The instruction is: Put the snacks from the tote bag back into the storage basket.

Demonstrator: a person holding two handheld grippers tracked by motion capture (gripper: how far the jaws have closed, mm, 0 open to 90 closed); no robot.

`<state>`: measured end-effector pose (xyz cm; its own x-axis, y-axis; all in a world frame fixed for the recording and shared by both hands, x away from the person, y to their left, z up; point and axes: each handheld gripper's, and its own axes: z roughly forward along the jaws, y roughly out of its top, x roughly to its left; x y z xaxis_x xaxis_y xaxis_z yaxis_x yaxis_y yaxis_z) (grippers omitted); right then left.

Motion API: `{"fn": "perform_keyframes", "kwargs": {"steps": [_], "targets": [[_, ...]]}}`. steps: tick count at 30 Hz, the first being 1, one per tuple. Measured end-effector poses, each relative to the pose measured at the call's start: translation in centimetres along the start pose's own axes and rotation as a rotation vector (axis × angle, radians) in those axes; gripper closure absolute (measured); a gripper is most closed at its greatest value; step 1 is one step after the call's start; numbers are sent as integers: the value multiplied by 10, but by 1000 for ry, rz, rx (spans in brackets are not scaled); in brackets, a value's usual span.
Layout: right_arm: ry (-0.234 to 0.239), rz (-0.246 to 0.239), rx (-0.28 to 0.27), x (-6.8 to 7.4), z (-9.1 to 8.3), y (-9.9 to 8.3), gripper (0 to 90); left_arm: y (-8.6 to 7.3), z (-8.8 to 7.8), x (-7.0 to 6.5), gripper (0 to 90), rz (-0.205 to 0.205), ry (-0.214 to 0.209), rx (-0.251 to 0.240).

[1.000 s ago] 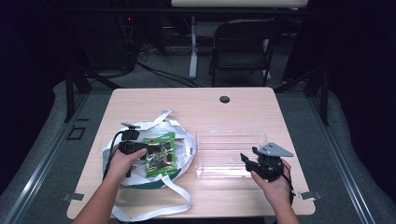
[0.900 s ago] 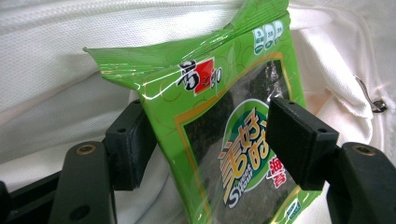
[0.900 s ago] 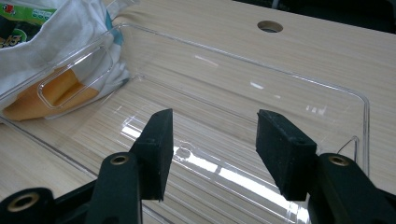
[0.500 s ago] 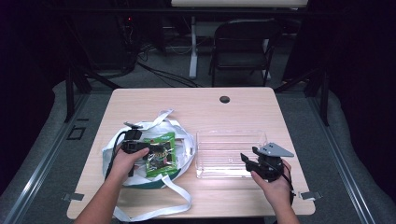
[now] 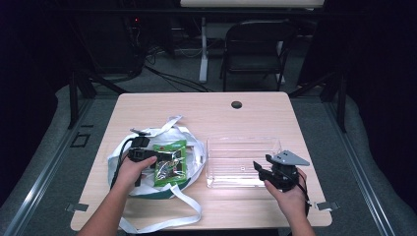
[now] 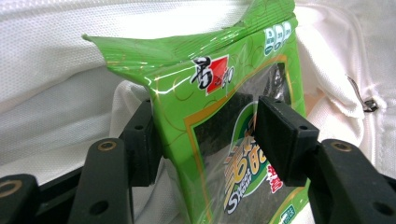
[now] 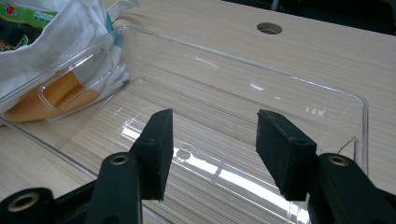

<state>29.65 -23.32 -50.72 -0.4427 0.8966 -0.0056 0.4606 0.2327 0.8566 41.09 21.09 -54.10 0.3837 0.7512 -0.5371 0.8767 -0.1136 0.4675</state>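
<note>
I count one green seaweed packet (image 6: pixel 224 135), one white cloth bag (image 5: pixel 147 152), one clear plastic bin (image 5: pixel 241 162) and one wooden table (image 5: pixel 206 113) under them all. I hold two grippers, one in each hand.

The packet lies on top of the open bag at the left of the table, just beside the bin. In my left gripper view its upper edge stands up crumpled between my jaws, with white cloth behind it and on both sides. My left gripper (image 6: pixel 208 140) has just been closing: the jaws are about half drawn in with the packet between them, one pad against its back; whether the other pad touches the front I cannot tell.

The bin stands right of the bag with nothing in it; the wood grain shows through its floor. My right gripper (image 7: pixel 212 149) hovers at the bin's near right corner, jaws wide apart and holding nothing, pointing across the bin toward the bag.

Through the bin's wall something orange (image 7: pixel 60 95) shows at the bag's foot.
</note>
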Motion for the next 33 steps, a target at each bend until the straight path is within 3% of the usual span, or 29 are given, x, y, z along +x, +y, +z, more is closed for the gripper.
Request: {"fn": "perform_keyframes", "kwargs": {"steps": [26, 33], "targets": [[0, 5, -2, -1, 0, -1, 469, -2, -19, -4, 608, 41, -74, -50], [-1, 4, 0, -1, 0, -1, 470, -3, -25, -6, 628, 77, -114, -60]]}}
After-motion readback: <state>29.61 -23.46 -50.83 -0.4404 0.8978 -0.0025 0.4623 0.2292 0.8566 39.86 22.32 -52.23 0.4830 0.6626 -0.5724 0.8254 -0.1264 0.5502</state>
